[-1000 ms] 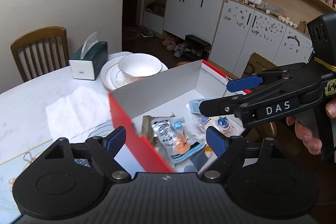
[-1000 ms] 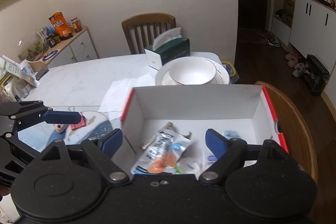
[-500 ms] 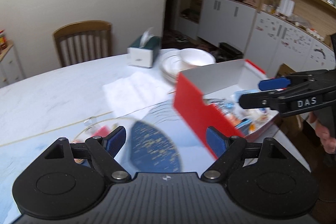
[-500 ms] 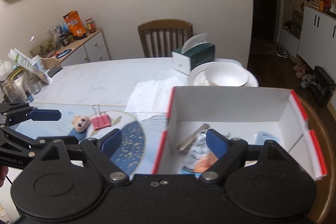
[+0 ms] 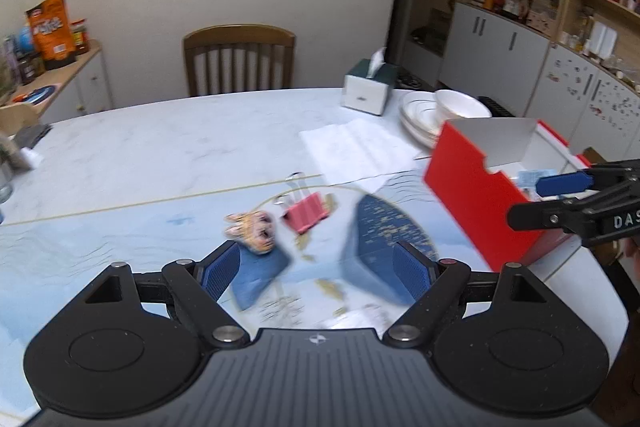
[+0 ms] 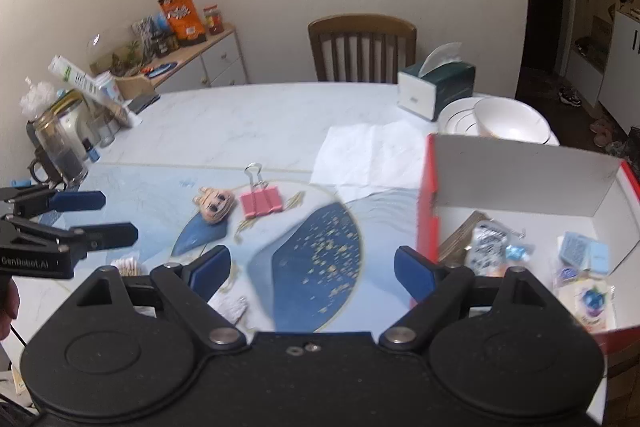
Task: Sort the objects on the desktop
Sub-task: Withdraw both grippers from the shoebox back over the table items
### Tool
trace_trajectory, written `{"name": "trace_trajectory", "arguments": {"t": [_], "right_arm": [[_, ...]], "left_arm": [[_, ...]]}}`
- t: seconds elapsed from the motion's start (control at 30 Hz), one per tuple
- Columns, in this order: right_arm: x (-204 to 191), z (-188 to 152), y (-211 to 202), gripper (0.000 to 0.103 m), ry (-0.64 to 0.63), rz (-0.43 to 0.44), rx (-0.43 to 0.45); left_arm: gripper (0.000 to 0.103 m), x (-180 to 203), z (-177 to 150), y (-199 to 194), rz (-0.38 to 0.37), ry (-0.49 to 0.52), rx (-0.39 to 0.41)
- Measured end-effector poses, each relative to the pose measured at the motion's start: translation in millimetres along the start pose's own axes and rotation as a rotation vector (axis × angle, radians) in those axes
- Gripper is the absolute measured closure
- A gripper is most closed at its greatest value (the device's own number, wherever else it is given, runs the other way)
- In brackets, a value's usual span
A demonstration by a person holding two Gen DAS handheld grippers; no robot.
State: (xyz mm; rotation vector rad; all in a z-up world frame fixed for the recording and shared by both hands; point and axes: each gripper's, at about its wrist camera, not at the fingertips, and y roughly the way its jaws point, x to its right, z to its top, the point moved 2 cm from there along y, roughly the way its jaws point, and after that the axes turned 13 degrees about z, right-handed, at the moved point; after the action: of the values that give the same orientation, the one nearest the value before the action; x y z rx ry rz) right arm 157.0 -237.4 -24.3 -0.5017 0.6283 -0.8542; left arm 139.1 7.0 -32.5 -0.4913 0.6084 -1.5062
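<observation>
here, two hand-held grippers above a pale marble-look table (image 6: 248,123) laid with a blue patterned mat (image 6: 320,259). left gripper (image 5: 316,267): jaws spread wide, blue pads apart, nothing between them, hanging over the mat just short of a small cartoon-face charm (image 5: 254,231). right gripper (image 6: 310,267): jaws likewise parted and bare, blue pads apart, nothing clamped, poised over the dark blue fan shape of the mat.

on the mat, the charm and a pink binder clip (image 6: 261,202) side by side, close but seemingly not touching, clip's wire handles pointing away toward the far side of the table. to the right of them, a red cardboard box (image 6: 426,207) with white inner walls, open on top, sitting at the table's right edge. inside the box: a silver-and-orange sachet (image 6: 486,243), a pale blue card packet (image 6: 580,253), a small white pack with a purple-blue print (image 6: 590,305), plus a brownish wrapper half hidden at the near wall.

behind the box, a white bowl (image 6: 512,123) stacked on white plates, then a green-and-white tissue box (image 6: 434,89), and an unfolded white paper napkin (image 6: 372,155) flat on the table. further back, a wooden chair (image 6: 362,47) against the wall. at the table's left end, glass jars (image 6: 60,143) and clutter, too blurred to name further.
</observation>
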Motion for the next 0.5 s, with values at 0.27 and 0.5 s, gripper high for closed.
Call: {"name": "trace_trajectory", "arguments": {"t": [0.27,0.5], "right_arm": [[-25.6,-13.9,18.4,0.014,0.0,0.004,-0.042],[-41.0,-23.9,34.1,0.014,-0.016,-0.007,-0.076]], "left_arm": [[0.016,-38.2,-26.5,-0.3,0.041,-0.046,-0.033],[0.006,-58.9,-48.4,4.9,0.063,-0.06,-0.076]]}}
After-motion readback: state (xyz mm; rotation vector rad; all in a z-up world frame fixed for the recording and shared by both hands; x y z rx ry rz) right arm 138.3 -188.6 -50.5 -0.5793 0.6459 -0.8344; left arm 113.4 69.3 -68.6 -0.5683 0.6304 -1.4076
